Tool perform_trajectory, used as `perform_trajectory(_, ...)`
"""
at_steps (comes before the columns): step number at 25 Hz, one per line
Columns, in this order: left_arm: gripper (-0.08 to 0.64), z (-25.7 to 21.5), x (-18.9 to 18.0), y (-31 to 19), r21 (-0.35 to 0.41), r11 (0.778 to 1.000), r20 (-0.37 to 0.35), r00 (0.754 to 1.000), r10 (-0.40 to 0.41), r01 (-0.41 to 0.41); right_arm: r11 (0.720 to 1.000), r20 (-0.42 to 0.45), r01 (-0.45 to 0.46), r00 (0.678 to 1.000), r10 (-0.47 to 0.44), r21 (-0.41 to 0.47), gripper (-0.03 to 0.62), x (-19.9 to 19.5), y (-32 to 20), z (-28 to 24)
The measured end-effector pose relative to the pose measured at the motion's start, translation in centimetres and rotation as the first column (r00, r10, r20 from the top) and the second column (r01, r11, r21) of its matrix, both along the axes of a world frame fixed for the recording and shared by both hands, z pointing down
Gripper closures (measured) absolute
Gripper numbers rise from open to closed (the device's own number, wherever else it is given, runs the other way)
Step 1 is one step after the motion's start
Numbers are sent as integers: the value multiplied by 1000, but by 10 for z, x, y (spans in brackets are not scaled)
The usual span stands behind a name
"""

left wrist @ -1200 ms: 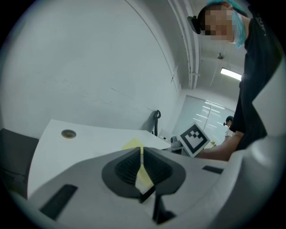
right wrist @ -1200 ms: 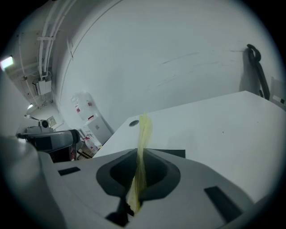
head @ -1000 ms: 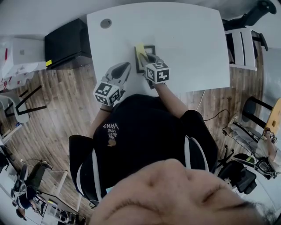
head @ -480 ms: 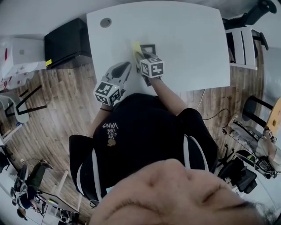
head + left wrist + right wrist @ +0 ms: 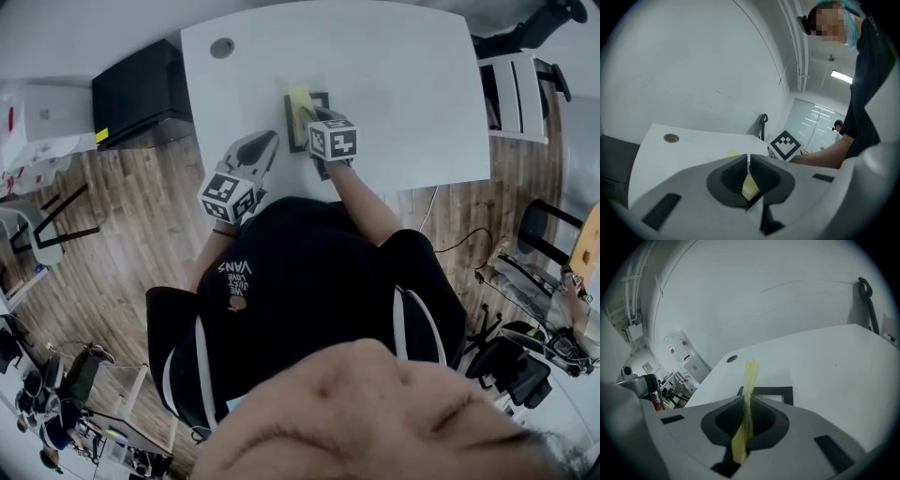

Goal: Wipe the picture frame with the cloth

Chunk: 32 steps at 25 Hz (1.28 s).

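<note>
A white table (image 5: 403, 84) with a round cable hole (image 5: 222, 47) stands on a wood-plank floor (image 5: 122, 244). A black cabinet (image 5: 141, 89) sits just beside one end, and a white chair (image 5: 516, 98) stands at the other. The wall (image 5: 693, 70) is plain white, and a strip light (image 5: 841, 76) glows overhead.

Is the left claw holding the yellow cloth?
No, the cloth is pinched in the right claw; the left claw is shut and empty.
</note>
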<state>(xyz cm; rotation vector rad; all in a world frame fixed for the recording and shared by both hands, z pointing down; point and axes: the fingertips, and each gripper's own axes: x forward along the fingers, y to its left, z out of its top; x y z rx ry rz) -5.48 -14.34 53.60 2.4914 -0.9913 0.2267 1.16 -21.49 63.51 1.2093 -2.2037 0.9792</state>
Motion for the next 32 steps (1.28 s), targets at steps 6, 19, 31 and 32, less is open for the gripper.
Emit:
perform_trajectory(6,531,0,3,1,-1,1000,-3,1000,13,-13,999,-18,-49,999,49,1,568,23,0,0)
perform_trajectory(19,531,-1,9,6,-1,1000,-4,1000,23,-23,991,-54,-137,989,137,7,568,71,2,0)
perform_trajectory(31,531,1,7,10,-1,1000,-4,1000,17,-17,984,-43,-176,983,176,19,568,87,2,-6)
perform_trajectory(32,531,0,7,10,2,1000,-7,1000,15,-15,985,-28,-172,985,173,26,568,83,2,-10)
